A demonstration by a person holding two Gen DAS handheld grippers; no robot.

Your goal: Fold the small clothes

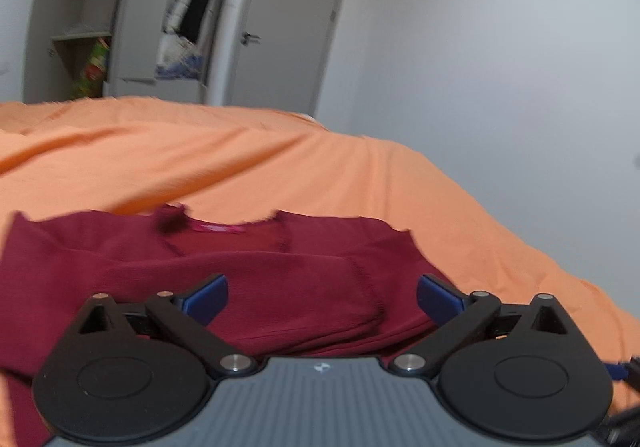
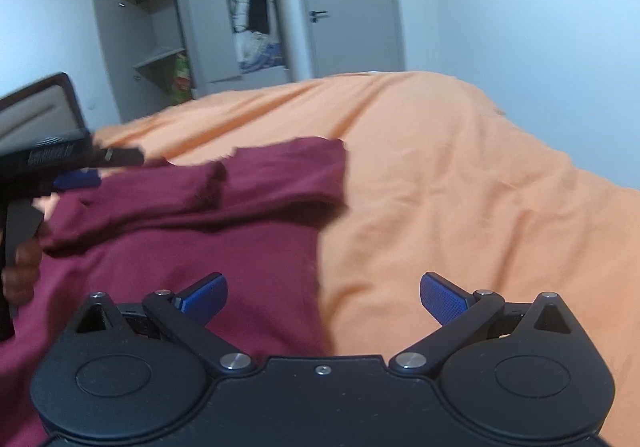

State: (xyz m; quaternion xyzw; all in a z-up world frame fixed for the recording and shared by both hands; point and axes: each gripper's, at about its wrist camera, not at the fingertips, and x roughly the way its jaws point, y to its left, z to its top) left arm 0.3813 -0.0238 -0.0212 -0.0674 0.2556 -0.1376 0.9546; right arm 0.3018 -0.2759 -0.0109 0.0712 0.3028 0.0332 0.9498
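We had the maroon sweater (image 1: 248, 279) laid flat on the orange bedsheet (image 1: 240, 159) with a sleeve (image 2: 160, 187) folded across the body, both left gripper (image 1: 322, 297) and right gripper (image 2: 323, 299) jaws spread, empty, hovering low, probably lining up the next fold.

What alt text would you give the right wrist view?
The right gripper, jaws open and empty, hovers over the edge of a maroon top lying partly folded on an orange bedsheet. At far left the left gripper, held in a hand, hangs above the top. Behind the bed stand an open wardrobe and a closed door.
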